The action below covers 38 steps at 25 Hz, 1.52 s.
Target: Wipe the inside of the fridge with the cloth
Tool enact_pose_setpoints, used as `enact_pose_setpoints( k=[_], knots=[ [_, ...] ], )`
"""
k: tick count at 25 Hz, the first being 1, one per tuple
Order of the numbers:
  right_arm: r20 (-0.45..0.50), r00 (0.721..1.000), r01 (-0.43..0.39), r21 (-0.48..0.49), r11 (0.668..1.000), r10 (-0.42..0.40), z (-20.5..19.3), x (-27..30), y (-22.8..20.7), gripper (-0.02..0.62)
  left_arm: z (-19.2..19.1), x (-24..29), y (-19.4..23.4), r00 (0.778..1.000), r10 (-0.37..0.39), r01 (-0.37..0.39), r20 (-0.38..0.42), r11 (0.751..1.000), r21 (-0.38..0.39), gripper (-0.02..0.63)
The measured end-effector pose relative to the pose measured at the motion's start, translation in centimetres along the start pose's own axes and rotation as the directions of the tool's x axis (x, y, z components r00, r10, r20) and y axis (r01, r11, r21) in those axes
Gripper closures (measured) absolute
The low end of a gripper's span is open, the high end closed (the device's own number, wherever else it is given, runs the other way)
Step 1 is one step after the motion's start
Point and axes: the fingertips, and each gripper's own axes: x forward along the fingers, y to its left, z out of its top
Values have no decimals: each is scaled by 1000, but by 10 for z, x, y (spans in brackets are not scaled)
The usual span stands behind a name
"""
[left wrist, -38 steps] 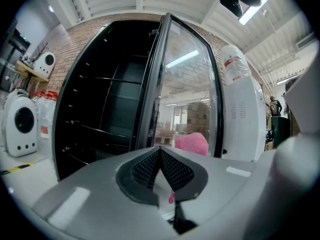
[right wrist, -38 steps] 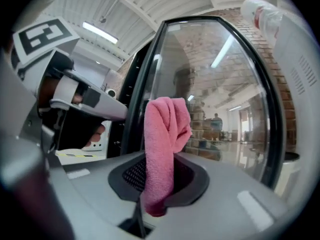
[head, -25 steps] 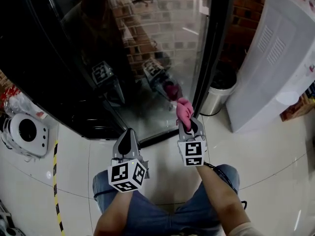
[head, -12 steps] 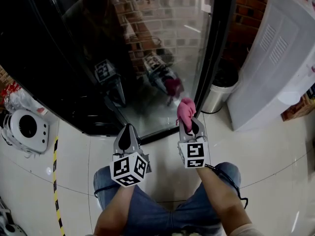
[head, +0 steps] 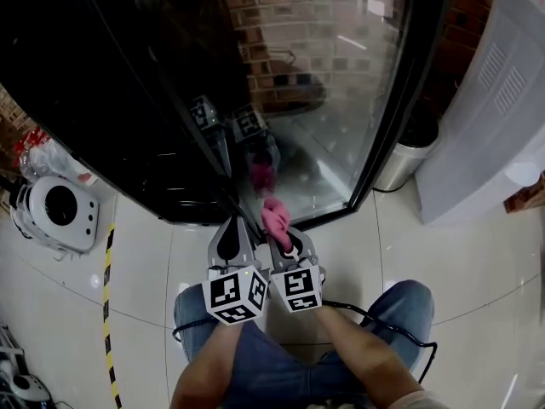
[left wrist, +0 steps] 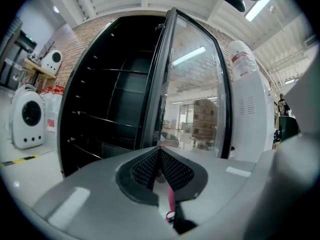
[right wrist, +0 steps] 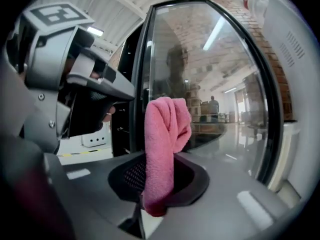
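Observation:
The black fridge (head: 128, 100) stands ahead with its glass door (head: 341, 92) swung open to the right; wire shelves (left wrist: 100, 119) show in its dark interior. A pink cloth (head: 274, 216) (right wrist: 165, 149) sticks up out of my right gripper (head: 278, 231) (right wrist: 157, 179), which is shut on it. Close beside it on the left, almost touching, my left gripper (head: 228, 239) (left wrist: 161, 170) is shut with nothing in it. Both grippers point at the edge of the door near the fridge's lower front.
A white appliance (head: 502, 100) and a steel bin (head: 400, 164) stand right of the door. A white round pet carrier (head: 51, 211) and red-printed bags (head: 38, 156) sit left of the fridge. Yellow-black tape (head: 106, 313) runs along the tiled floor.
Both grippers swung left toward the fridge opening. The right gripper with the cloth closed in until it sits right beside the left one. The door now lies further right in view.

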Motion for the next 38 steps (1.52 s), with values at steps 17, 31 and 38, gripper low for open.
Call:
enact_pose_setpoints(
  k=[17, 31, 38],
  knots=[
    [-75, 985, 154, 12, 988, -153, -70, 17, -60, 535, -12, -3, 1, 998, -40, 38, -47, 998, -43, 595],
    [-155, 915, 366, -66, 928, -372, -105, -32, -206, 535, -33, -2, -35, 990, -91, 91, -108, 996, -4, 594],
    [-128, 926, 349, -76, 934, -356, -91, -29, -195, 535, -38, 0, -36, 988, -92, 96, -127, 995, 30, 594]
  ],
)
